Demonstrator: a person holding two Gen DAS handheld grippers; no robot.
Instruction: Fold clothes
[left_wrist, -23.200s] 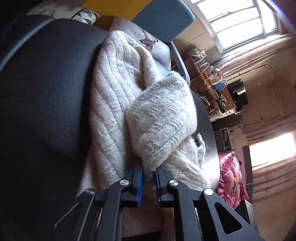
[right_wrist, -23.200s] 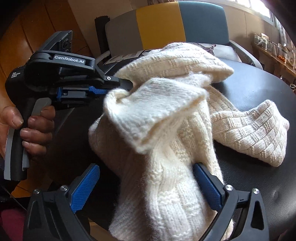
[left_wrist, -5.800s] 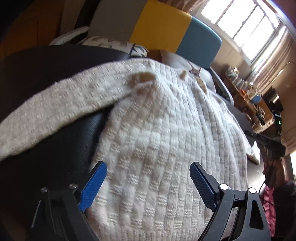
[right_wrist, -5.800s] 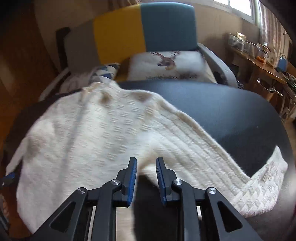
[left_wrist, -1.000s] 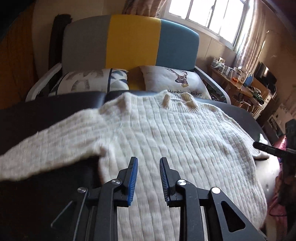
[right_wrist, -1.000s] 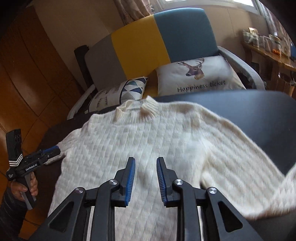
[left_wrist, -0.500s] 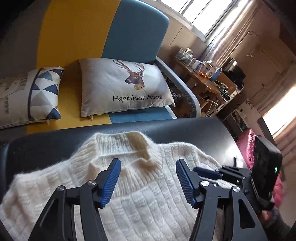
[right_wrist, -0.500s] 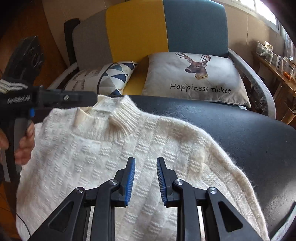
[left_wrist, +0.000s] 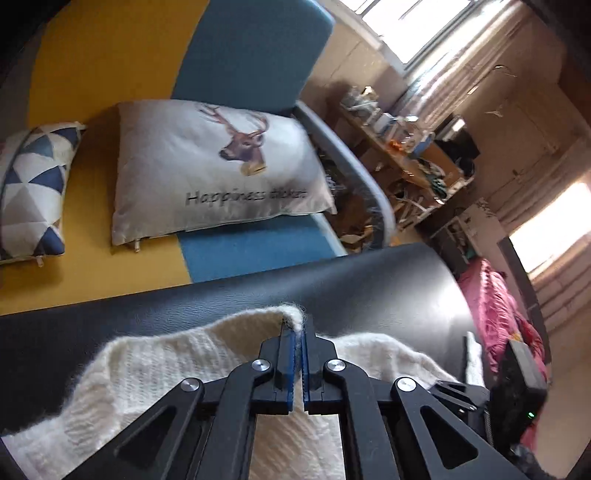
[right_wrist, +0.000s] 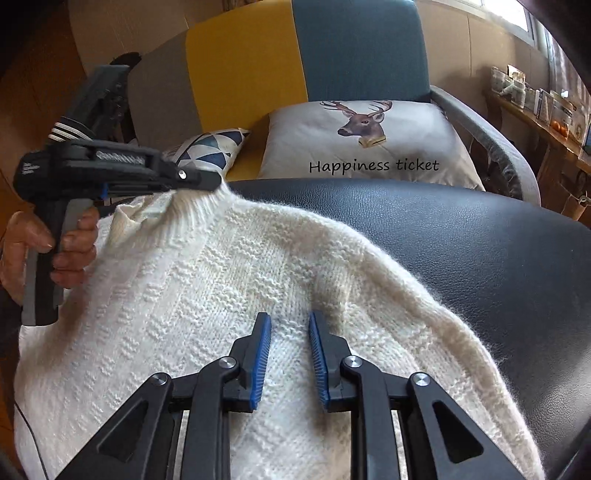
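A cream knitted sweater (right_wrist: 221, 295) lies spread on a black padded table (right_wrist: 480, 258), neck toward the sofa. My left gripper (left_wrist: 298, 328) is shut on the collar's far edge, and fuzzy knit (left_wrist: 166, 369) sticks out past its tips. In the right wrist view a hand (right_wrist: 22, 243) holds the left gripper (right_wrist: 218, 184) where it pinches the collar at the upper left. My right gripper (right_wrist: 289, 319) points down at the sweater's shoulder area. Its jaws are narrowly apart and closing, with flat knit showing between the pads.
Beyond the table's far edge (left_wrist: 369, 280) stands a grey, yellow and blue sofa with a deer cushion (right_wrist: 369, 147) and a triangle-patterned cushion (right_wrist: 210, 151). A cluttered shelf (left_wrist: 406, 147) and a pink cloth (left_wrist: 495, 314) are to the right.
The left gripper, open over the collar half a second ago, moved on to the collar's edge and shut on it. The right gripper sank closer to the sweater.
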